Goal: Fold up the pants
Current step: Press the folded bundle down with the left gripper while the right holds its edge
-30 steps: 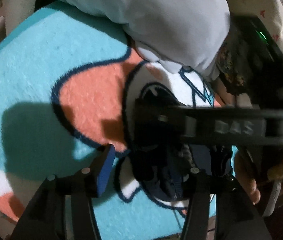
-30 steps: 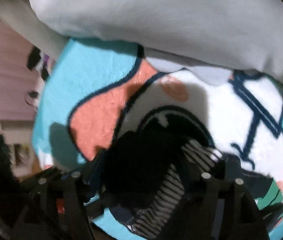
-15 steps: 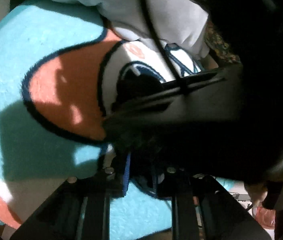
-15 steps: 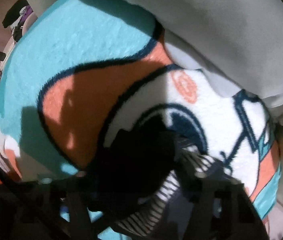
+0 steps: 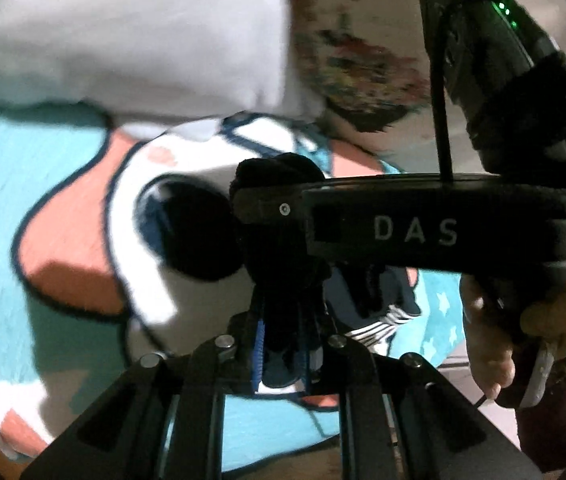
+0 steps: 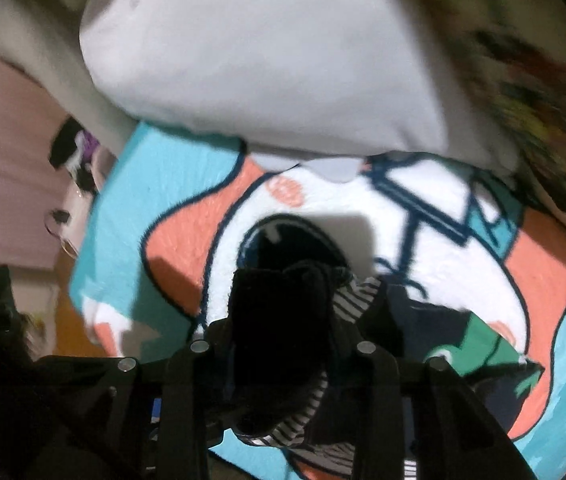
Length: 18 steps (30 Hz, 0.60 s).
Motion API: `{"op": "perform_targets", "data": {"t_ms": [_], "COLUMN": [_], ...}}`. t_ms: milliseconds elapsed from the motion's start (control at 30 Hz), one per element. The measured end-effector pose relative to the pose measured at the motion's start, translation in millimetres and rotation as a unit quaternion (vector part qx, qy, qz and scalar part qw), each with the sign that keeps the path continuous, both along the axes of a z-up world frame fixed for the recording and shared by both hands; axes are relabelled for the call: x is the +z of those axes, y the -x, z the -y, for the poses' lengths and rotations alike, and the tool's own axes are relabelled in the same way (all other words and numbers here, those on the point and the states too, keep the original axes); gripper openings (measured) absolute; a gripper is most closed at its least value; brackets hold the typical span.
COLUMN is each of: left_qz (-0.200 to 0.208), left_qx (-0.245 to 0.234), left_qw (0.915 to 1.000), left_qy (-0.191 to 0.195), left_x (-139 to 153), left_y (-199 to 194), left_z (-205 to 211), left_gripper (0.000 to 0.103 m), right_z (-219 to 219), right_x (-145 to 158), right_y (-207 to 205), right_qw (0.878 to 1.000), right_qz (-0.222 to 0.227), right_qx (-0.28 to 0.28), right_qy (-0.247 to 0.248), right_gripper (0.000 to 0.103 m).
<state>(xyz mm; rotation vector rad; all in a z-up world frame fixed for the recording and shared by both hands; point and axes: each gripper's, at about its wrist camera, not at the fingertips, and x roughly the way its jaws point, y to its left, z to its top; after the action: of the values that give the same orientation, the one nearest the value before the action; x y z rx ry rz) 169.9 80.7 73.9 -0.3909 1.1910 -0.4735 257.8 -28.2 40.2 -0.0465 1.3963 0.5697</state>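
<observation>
both grippers have closed and lifted since the earlier frame: left gripper (image 5: 283,344) fingers clamp the dark pants (image 5: 279,216), right gripper (image 6: 279,344) fingers closing on them above the blanket (image 6: 463,280); raise both evenly, keeping cloth taut.

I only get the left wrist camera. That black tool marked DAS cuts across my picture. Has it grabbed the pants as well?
Observer: Yes. The right gripper has the dark pants bunched between its closing jaws.
Operator: Is the blanket only teal, orange and white?
Observer: No, there's a green patch to the gripper's right.
Operator: What's past the blanket on the left?
Observer: The blanket ends there; beyond lies a pinkish surface with small dark clutter.
</observation>
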Motion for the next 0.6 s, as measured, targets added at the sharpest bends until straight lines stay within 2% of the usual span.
{"op": "perform_targets", "data": {"t_ms": [100,233,400,600], "left_qz": [0.003,-0.012,0.0,-0.015], "left_qx": [-0.019,-0.041,-0.086,-0.124], "left_qw": [0.9998,0.9988,0.9963,0.992], "left_qy": [0.002,0.025,0.003,-0.02], "left_x": [13,21,27,11], "left_y": [-6,-17,-19,-26], "left_z": [23,60,117,175], "left_gripper": [0.013,0.013,0.013,0.013], "right_z": [29,67,128,177], "right_x": [13,22,21,2], "right_y": [0,1,10,20], "right_qw": [0.999,0.995,0.987,0.981], "right_qz": [0.001,0.005,0.008,0.008], "right_qx": [-0.032,-0.072,-0.123,-0.162], "right_qy": [-0.036,-0.071,-0.099,-0.106], "right_gripper": [0.036,0.036,0.036,0.036]}}
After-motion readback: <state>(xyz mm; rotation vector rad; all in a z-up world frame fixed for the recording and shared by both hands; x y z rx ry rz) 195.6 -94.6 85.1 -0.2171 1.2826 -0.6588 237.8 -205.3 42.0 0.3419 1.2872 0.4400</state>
